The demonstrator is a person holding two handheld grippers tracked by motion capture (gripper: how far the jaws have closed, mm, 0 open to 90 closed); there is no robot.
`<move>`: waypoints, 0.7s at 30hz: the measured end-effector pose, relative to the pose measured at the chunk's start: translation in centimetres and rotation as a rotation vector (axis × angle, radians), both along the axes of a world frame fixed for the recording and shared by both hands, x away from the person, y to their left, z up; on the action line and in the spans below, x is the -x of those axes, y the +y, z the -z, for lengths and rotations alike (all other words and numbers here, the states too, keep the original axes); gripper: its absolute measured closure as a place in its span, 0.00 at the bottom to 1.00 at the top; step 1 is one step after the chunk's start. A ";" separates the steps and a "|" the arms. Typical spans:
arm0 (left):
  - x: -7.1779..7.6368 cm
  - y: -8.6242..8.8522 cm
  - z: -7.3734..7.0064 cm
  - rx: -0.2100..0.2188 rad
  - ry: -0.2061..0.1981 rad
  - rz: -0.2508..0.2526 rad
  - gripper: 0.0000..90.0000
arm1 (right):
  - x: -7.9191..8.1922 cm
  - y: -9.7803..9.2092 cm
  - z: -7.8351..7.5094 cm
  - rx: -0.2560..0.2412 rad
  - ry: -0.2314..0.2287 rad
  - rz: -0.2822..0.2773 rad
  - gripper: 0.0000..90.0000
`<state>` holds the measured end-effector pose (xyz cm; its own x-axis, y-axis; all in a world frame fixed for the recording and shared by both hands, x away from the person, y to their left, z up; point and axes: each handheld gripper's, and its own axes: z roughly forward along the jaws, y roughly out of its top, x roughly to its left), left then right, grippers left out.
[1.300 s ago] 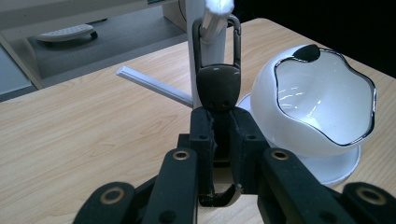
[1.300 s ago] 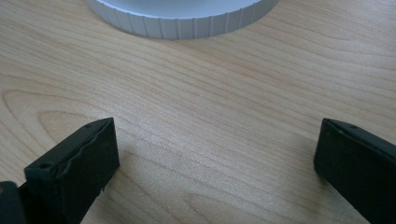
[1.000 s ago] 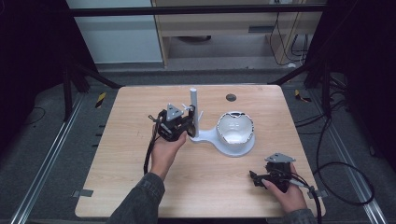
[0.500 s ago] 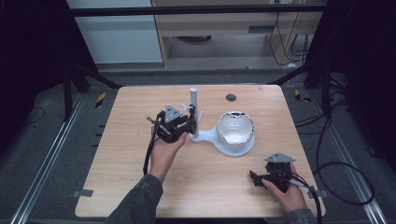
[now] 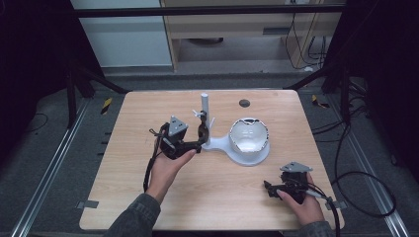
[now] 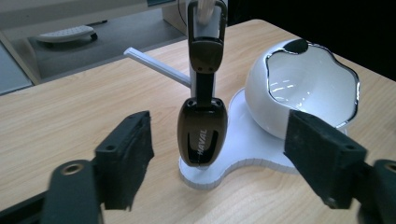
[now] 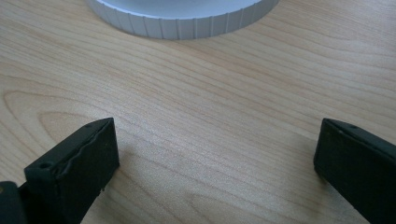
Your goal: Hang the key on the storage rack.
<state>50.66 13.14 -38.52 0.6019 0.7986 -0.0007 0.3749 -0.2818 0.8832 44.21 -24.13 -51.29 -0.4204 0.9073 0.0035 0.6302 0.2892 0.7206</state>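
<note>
left gripper (image 6: 217, 158) lined up on the hanging key fob (image 6: 202, 133)
jaws apart; centre the fob between them before closing. right gripper (image 7: 215, 158) is also spread.

Dark brown key fob (image 6: 202, 133) hanging upright from white stand's post (image 6: 204, 21), centred between left fingers (image 6: 125, 156), untouched. Glossy white bowl (image 6: 306, 91) just beside, on stand's base (image 6: 243, 151).

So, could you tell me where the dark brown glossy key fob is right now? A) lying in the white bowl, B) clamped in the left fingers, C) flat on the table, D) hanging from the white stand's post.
D: the dark brown glossy key fob dangles from the white stand's post, between the open left gripper fingers, untouched.
</note>
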 end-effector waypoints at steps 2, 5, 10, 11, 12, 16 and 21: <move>0.3 0.3 -0.1 0.002 0.011 0.011 0.21 | 0.0 0.0 0.0 0.000 0.000 0.000 0.00; 0.5 0.6 -0.2 -0.003 0.018 0.027 0.17 | 0.0 0.0 0.0 0.001 0.000 0.000 0.00; 1.0 1.0 -0.2 0.002 0.033 0.051 0.14 | 0.0 0.0 0.0 0.001 0.000 0.000 0.00; 1.3 1.1 0.0 0.003 0.040 0.066 0.12 | 0.0 0.0 0.0 0.001 -0.001 0.000 0.00; 1.4 1.2 0.2 -0.002 0.044 0.074 0.12 | 0.0 0.0 0.0 0.001 0.000 0.000 0.00; 1.9 1.5 0.9 -0.025 0.063 0.091 0.10 | 0.0 0.0 0.0 0.001 0.000 0.000 0.00; 2.8 2.1 2.1 -0.061 0.082 0.104 0.10 | 0.0 0.0 0.0 0.001 0.000 0.001 0.00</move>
<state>47.83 15.20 -40.66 0.6816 0.7317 -0.0067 0.4112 -0.3754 0.8306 44.22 -24.11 -51.29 -0.4198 0.9076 0.0031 0.6304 0.2892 0.7204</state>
